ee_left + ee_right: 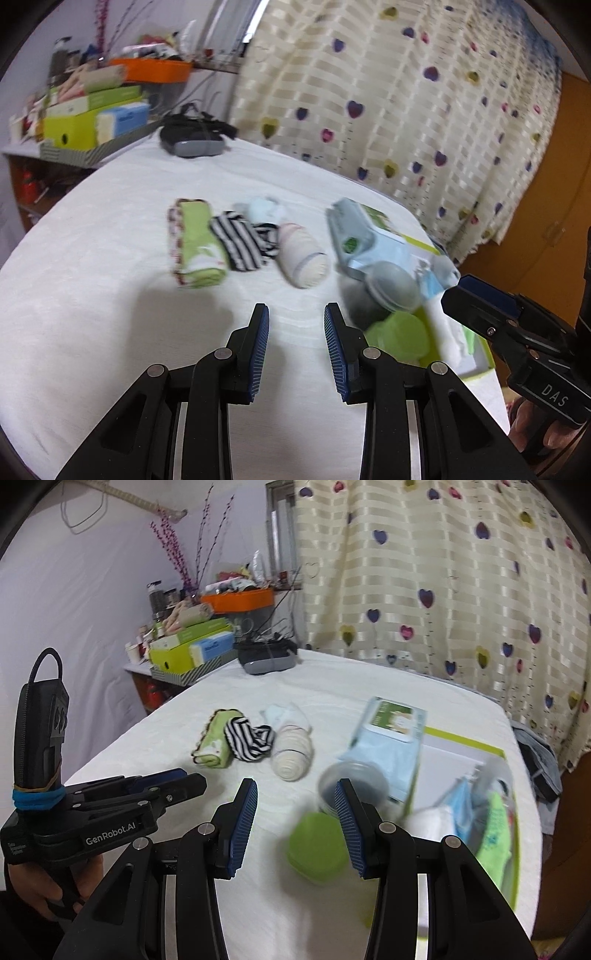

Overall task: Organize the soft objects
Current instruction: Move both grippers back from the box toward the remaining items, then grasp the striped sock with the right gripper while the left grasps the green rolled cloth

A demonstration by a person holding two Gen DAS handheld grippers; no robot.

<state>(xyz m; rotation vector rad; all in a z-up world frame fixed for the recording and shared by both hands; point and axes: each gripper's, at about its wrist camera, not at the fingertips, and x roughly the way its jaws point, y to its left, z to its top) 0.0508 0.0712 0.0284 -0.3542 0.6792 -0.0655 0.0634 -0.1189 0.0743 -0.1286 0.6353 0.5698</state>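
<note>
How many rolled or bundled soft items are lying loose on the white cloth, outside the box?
4: a green roll leftmost, a black-and-white striped bundle against it, a cream striped roll to the right, and a pale blue piece behind those. Blur may hide more.

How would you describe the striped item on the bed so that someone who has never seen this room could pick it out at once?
Start at the white bed in front of the heart-patterned curtain. Near its middle lies a short row of rolled soft things. The striped roll sits between a green roll and a cream roll, touching both; it alone has bold black and white stripes.
</note>
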